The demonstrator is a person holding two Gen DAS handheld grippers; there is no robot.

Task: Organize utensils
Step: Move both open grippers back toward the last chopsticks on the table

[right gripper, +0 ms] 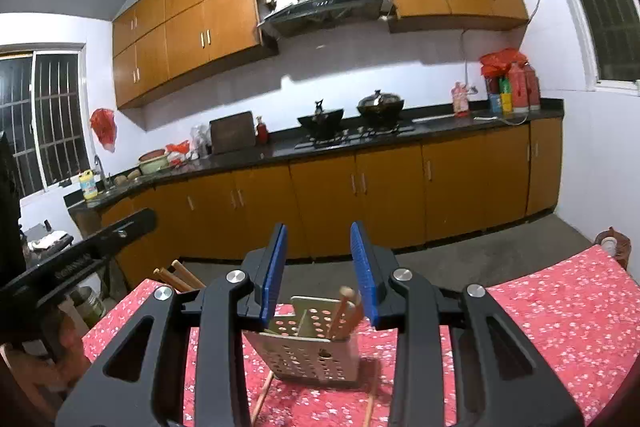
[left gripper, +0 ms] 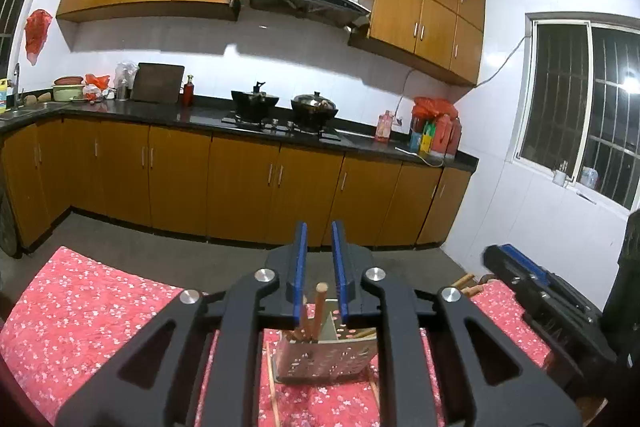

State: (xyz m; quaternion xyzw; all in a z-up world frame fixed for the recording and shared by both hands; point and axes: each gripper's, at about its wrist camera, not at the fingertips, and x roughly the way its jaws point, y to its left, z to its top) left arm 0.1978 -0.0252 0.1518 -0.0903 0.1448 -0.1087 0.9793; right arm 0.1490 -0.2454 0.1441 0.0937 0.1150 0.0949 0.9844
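Note:
A perforated metal utensil holder (left gripper: 326,357) stands on the table with the red floral cloth (left gripper: 88,311). Wooden chopsticks (left gripper: 318,311) stand upright in it. It also shows in the right wrist view (right gripper: 314,351), with chopsticks (right gripper: 342,311) in its right compartment. Loose chopsticks lie on the cloth beside it (left gripper: 274,391) (right gripper: 262,397). My left gripper (left gripper: 319,227) is open and empty, above and in front of the holder. My right gripper (right gripper: 319,227) is open wider, empty, also above the holder. The right gripper shows at the right of the left wrist view (left gripper: 532,279).
More chopstick ends (right gripper: 176,277) stick out at the table's far left edge, also seen in the left wrist view (left gripper: 466,285). Beyond the table are a grey floor and a kitchen counter (left gripper: 200,117) with two pots (left gripper: 314,107) on a stove. The left gripper's body (right gripper: 76,263) shows at the left.

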